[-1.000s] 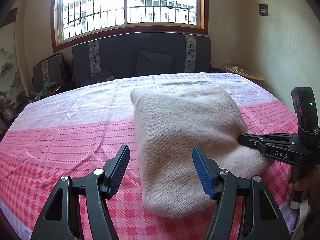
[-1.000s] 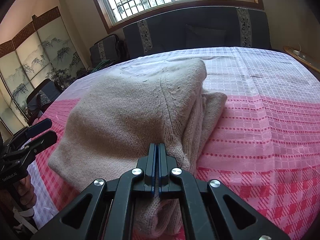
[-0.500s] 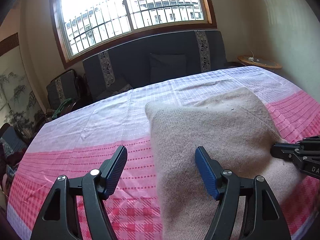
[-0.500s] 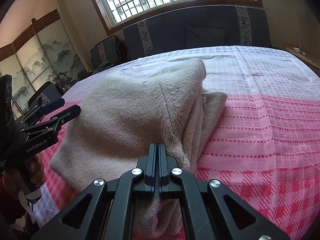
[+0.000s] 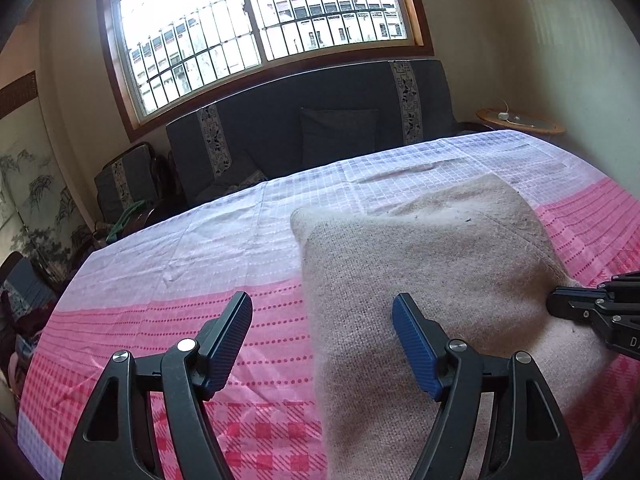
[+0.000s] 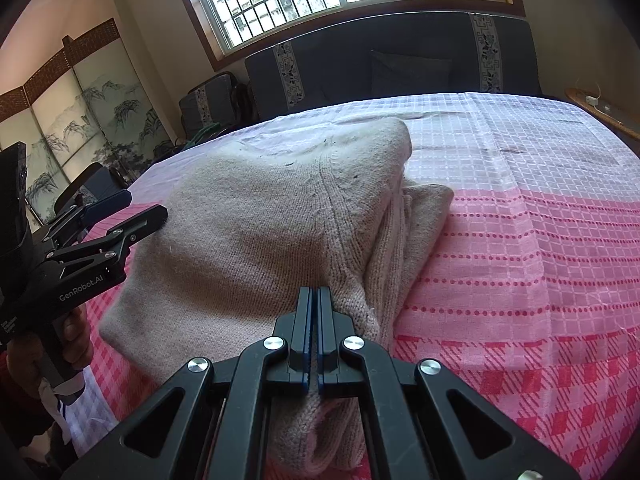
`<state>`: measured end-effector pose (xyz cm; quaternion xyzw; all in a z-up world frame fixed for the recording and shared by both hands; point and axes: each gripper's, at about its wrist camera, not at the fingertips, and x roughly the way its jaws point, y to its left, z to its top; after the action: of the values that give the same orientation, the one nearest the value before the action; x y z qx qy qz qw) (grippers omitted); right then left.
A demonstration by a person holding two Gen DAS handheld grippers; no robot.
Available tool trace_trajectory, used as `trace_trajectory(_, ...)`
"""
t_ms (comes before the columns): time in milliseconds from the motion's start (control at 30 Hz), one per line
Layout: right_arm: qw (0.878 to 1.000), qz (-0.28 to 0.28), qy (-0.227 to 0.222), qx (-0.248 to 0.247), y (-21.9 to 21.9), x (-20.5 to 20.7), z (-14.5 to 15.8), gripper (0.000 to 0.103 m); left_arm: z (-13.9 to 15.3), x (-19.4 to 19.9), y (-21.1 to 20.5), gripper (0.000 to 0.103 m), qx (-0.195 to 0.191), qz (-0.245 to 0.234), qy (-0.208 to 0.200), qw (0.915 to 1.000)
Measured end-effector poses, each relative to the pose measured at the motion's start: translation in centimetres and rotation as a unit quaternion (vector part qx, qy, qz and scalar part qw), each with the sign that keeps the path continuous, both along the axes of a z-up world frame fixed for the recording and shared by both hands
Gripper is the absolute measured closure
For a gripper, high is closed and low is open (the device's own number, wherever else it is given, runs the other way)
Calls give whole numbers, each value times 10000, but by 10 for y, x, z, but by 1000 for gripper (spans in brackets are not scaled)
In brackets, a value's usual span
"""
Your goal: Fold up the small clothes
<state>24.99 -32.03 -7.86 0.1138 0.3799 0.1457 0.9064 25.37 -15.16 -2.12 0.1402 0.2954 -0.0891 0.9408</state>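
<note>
Left wrist view: your left gripper (image 5: 322, 344) has swung leftward since a second ago, so the beige sweater (image 5: 432, 280) now fills the right half of the view instead of the centre.
Left fingers: your jaws are opening; the left blue pad (image 5: 230, 344) hangs over bare pink-and-white checked bedsheet (image 5: 168, 320), the right pad over the knit, nothing pinched between them.
Right gripper from here: only its black tip (image 5: 560, 306) enters at the right edge, touching the sweater's right side; earlier its whole body and your hand showed.
Right wrist view: your right gripper (image 6: 314, 308) sits as it did a second ago, jaws clenched together on a ridge of the sweater (image 6: 260, 236) at its near edge.
Seen only here: the folded layers stacked at the sweater's right side, and your left hand (image 6: 60, 344) on the left gripper's handle, its fingers now beside the sweater's left edge.
Sweater's place: folded on the bed, nearer the near edge than the far one.
Background: dark sofa (image 5: 320, 136) below the barred window (image 5: 256, 20).
Containers: none in either view.
</note>
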Motion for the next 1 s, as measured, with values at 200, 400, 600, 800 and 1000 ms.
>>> trace_trajectory(200, 10000, -1, -1, -4, 0, 0, 0, 103, 0, 0, 0, 29, 12, -1, -14, 10000)
trace_trajectory(400, 10000, -1, -2, -3, 0, 0, 0, 103, 0, 3, 0, 28, 24, 1, -23, 10000)
trace_trajectory(600, 10000, -1, -2, -4, 1, 0, 0, 103, 0, 2, 0, 28, 26, -2, -23, 10000)
trace_trajectory(800, 10000, -2, -2, -6, 1, 0, 0, 103, -1, 3, -1, 27, 30, -4, -27, 10000)
trace_trajectory(1000, 10000, -9, -2, 4, 1, 0, 1, 103, -1, 5, 2, 26, 63, -13, -40, 10000)
